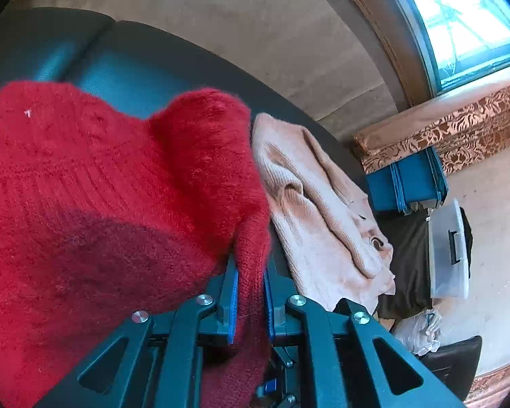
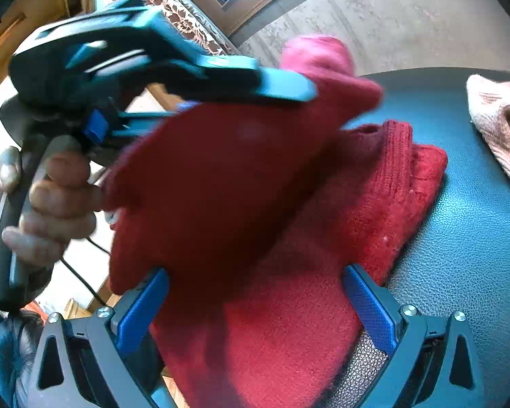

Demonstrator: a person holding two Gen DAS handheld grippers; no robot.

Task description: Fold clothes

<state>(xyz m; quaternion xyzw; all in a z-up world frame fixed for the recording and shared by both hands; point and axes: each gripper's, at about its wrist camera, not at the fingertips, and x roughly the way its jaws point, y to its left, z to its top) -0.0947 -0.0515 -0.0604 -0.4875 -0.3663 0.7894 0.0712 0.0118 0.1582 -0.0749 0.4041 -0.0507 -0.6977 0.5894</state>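
Note:
A red knitted sweater [image 1: 95,187] lies partly folded on a dark leather seat [image 1: 129,68]. My left gripper [image 1: 250,292] is shut on a fold of it, lifting that part up. In the right wrist view the sweater [image 2: 323,255] spreads under my right gripper [image 2: 255,292], whose jaws stand wide open around the cloth without pinching it. The left gripper [image 2: 299,93] shows there too, held in a hand above the sweater with a raised red flap hanging from it.
A beige knitted garment [image 1: 319,204] lies on the seat to the right of the red one; its edge shows in the right wrist view [image 2: 499,122]. Past the seat edge stand a blue box [image 1: 404,183] and a clear plastic case [image 1: 448,248]. Window [image 1: 459,17] at the back.

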